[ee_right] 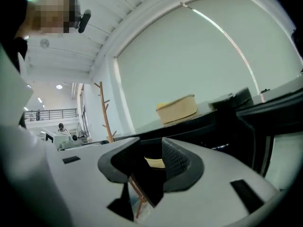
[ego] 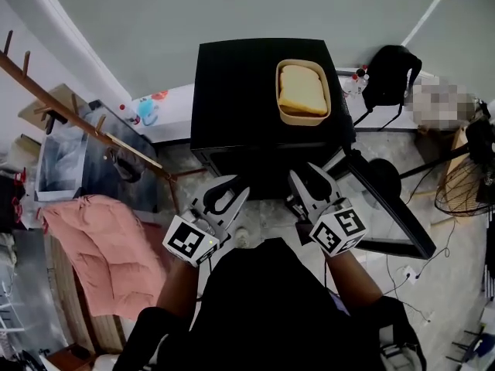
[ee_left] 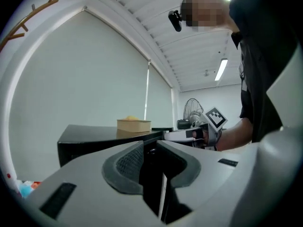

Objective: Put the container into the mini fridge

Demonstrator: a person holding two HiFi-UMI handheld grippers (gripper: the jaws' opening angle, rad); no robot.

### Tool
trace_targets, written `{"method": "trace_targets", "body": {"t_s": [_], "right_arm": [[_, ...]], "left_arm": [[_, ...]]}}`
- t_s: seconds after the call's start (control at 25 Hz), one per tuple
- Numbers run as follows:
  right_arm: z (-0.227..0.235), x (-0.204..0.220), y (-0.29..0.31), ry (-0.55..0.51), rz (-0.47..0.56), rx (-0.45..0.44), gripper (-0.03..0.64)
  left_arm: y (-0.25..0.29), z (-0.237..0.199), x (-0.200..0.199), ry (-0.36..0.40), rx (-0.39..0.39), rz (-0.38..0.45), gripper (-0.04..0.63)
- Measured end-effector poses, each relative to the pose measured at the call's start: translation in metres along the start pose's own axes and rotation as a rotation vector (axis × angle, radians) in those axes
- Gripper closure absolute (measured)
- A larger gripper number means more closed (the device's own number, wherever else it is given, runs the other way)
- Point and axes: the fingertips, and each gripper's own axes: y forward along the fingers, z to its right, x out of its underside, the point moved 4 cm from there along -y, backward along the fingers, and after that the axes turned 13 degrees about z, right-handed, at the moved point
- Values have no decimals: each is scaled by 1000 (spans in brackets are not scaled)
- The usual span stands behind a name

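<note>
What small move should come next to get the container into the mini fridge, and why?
Probably lift the right tool up to the container and grip its near rim. The container sits on top of the mini fridge, nearer the right side; it and the left tool are empty, jaws apart, and the door looks already open.

The tan container (ego: pixel 303 91) sat upright atop the black mini fridge (ego: pixel 232 91). Both lay beyond the jaws.
</note>
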Motion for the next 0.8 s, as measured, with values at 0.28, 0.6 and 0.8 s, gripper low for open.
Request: {"method": "trace_targets", "body": {"t_s": [0.28,0.6,0.8], "right_arm": [[7,-25,-28,-27,82,45,460],[23,-44,-56,-18,137,131,468],[26,-53,-65,-19,154,167,471]], "left_arm": [[47,18,-28,136,139,-7,483],[98,25,-44,348,249,-35,474],[125,16,-48,409,287,-86,456]]}}
